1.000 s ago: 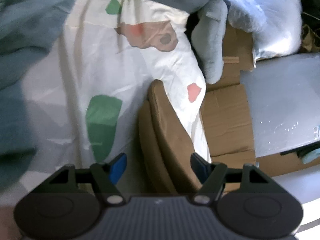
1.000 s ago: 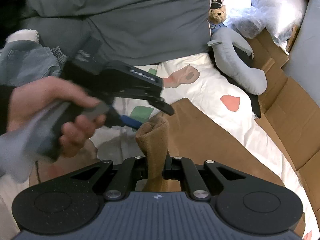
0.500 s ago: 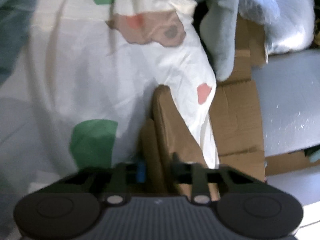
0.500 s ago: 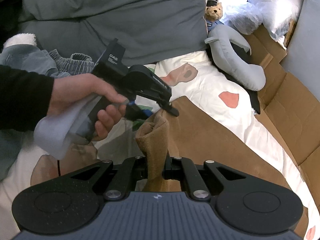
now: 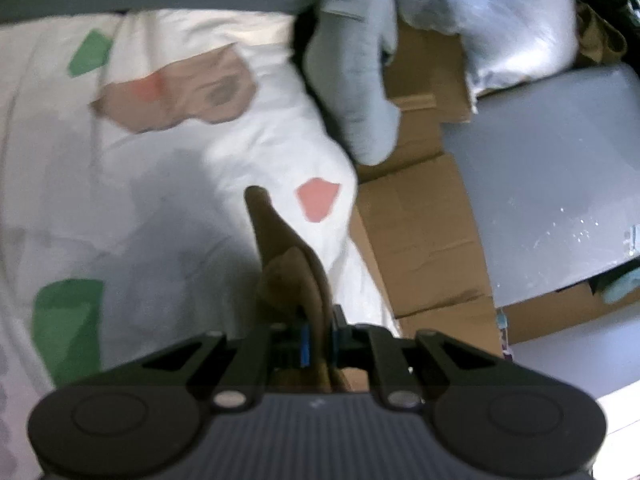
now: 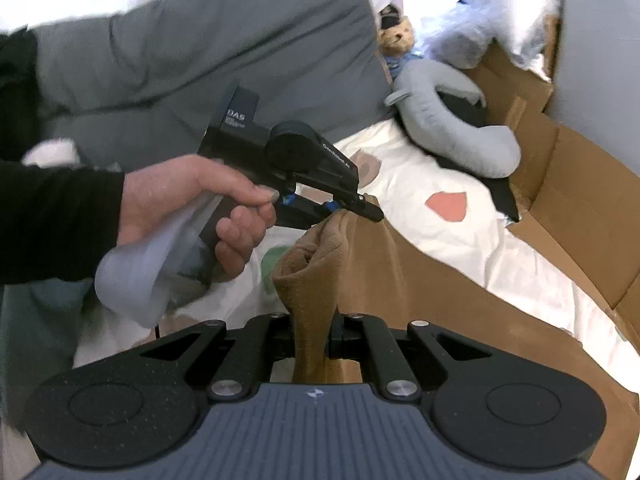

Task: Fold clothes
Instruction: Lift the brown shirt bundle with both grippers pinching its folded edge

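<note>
Holding: brown garment (image 6: 360,280), raised above the patterned sheet (image 6: 408,184) — left gripper (image 5: 318,338) and right gripper (image 6: 316,336) each clamped on a bunched edge, close together, seemingly to carry one edge across for a fold.

The brown garment (image 6: 320,256) at the frame's centre looks like soft, matt fleece cloth. At right, the cardboard (image 6: 576,200) is matt brown paperboard, and the patterned sheet (image 6: 460,232) between them is smooth white cloth. Lower frame, the right gripper (image 6: 316,336) is matt black plastic with small shiny metal screws.
</note>
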Demonstrator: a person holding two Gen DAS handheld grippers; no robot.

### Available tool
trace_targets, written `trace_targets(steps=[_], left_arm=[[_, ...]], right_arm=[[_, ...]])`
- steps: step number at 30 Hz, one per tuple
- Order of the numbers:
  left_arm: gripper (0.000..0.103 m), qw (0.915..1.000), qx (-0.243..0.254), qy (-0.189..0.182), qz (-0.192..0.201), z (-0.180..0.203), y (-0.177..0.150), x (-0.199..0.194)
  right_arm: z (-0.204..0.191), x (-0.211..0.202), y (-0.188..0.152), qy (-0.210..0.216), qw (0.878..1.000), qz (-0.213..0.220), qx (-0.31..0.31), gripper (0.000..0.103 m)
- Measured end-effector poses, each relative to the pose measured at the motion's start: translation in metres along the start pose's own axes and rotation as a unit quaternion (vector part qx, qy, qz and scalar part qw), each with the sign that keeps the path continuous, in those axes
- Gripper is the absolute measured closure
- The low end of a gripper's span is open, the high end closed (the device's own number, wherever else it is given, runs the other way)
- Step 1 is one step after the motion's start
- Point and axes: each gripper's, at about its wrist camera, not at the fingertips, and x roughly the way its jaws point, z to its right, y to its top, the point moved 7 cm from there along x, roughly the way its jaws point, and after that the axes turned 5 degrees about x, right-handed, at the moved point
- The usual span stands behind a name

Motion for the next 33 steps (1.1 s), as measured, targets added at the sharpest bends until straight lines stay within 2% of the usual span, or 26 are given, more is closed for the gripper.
trace_targets(steps=[8,17,24,33], left_arm=[[0.093,0.9991,0.042,-0.004,-0.002,0.065,-0.001,0.009],[0.093,0.9972,0.072,-0.013,-0.018,0.122,-0.020,0.035],[0.093,0.9954,0.090,-0.008,-0.031,0.158,-0.037,0.055],[0.093,0.9879,0.141,-0.005,-0.065,0.204,-0.073,0.093]], right_arm=[[0.044,-0.040,0.005,0.016,0.997,0.042,0.063,0.098],[0.083,-0.075,-0.011,0.029,0.991,0.062,0.112,0.098],[0.122,-0.102,-0.021,0.022,0.983,0.079,0.166,0.098],[0.162,-0.129,-0.058,0.001,0.968,0.094,0.235,0.098]])
